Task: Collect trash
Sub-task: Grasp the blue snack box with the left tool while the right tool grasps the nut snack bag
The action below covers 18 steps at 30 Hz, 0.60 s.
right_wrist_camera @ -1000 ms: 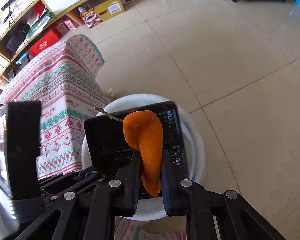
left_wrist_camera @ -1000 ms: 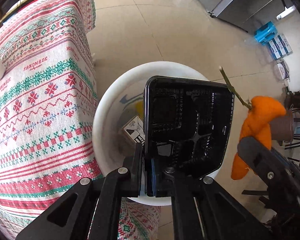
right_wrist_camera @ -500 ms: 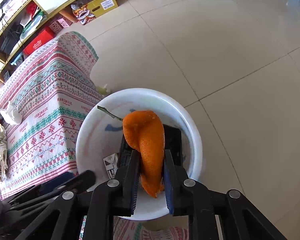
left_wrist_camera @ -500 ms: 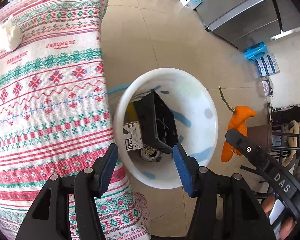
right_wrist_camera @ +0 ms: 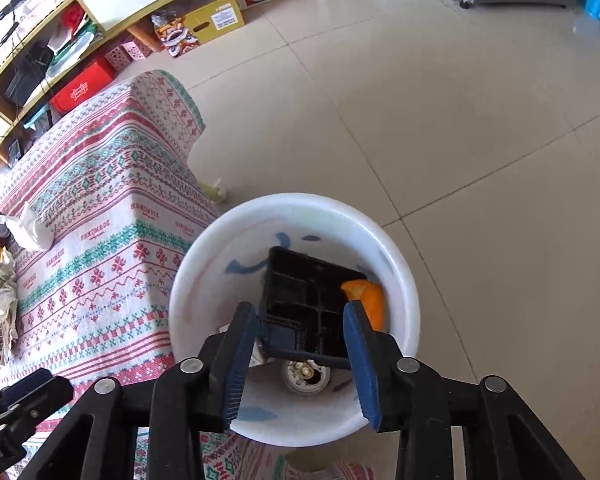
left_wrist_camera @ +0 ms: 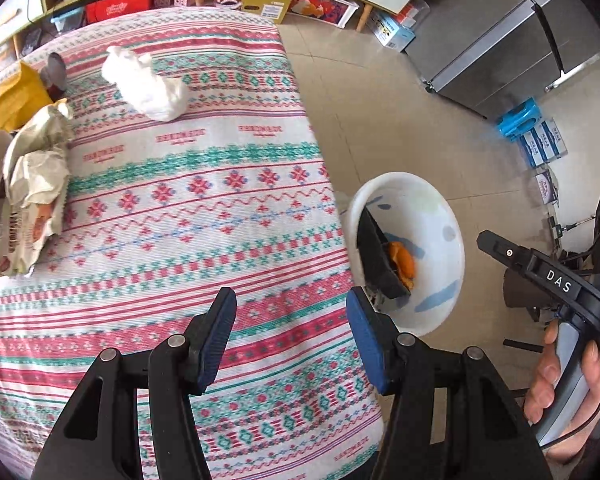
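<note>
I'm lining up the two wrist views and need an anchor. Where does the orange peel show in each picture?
Left wrist: the orange peel lies right of centre, inside the white bin, against the black tray.
Right wrist: the peel is lower centre-right, behind the tray's right edge, above the right fingertip.
Shared landmark: the white bin beside the patterned tablecloth.

The left gripper (left_wrist_camera: 290, 338), its blue-padded jaws standing apart with nothing between them, hovers over a table draped in a red, green and white patterned cloth (left_wrist_camera: 204, 216). On the cloth lie a crumpled white tissue (left_wrist_camera: 146, 84) and crumpled paper wrappers (left_wrist_camera: 36, 168). Beside the table, a round white plastic bin (left_wrist_camera: 448, 236) holds a tilted black plastic tray (left_wrist_camera: 376, 256) and an orange peel (left_wrist_camera: 402, 264).
</note>
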{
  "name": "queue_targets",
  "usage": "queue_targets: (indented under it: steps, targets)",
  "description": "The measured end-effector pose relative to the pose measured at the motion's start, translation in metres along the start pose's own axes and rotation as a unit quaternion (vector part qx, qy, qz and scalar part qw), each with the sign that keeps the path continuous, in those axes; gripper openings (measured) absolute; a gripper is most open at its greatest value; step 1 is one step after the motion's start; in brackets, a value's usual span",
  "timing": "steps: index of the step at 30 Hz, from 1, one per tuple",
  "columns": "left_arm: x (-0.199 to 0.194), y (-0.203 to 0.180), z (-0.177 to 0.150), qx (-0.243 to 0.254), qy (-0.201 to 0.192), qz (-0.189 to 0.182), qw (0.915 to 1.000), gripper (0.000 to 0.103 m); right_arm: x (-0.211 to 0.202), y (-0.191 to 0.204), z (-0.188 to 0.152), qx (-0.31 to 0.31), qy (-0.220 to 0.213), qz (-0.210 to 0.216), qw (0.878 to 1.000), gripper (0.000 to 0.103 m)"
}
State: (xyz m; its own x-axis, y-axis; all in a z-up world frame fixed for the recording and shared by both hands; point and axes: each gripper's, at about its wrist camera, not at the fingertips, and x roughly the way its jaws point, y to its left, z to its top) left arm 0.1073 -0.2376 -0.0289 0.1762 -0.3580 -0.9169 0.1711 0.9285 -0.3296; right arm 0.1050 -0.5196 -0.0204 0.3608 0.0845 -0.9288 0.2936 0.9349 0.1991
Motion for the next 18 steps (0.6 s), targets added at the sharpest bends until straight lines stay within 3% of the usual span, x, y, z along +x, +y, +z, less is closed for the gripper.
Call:
queue_targets:
  steps: [6,8,13,18]
  targets:
    - [-0.022,0.070,-0.007,-0.049,-0.003,0.021,0.9986,0.060,0.002,0.032,-0.002,-0.031,0.001,0.003,1.000,0.052]
    - [-0.038,0.101,-0.005,-0.063,-0.018,0.028,0.9975,0.060,0.001,0.048,-0.004,-0.046,-0.001,0.014,0.999,0.054]
    - [-0.080,0.178,-0.002,-0.116,-0.065,0.056,0.9896,0.060,0.002,0.093,-0.012,-0.093,-0.005,0.051,0.994,0.068]
    - [-0.090,0.216,0.006,-0.129,-0.087,0.072,0.9852,0.064,0.017,0.135,-0.020,-0.121,0.019,0.072,0.990,0.068]
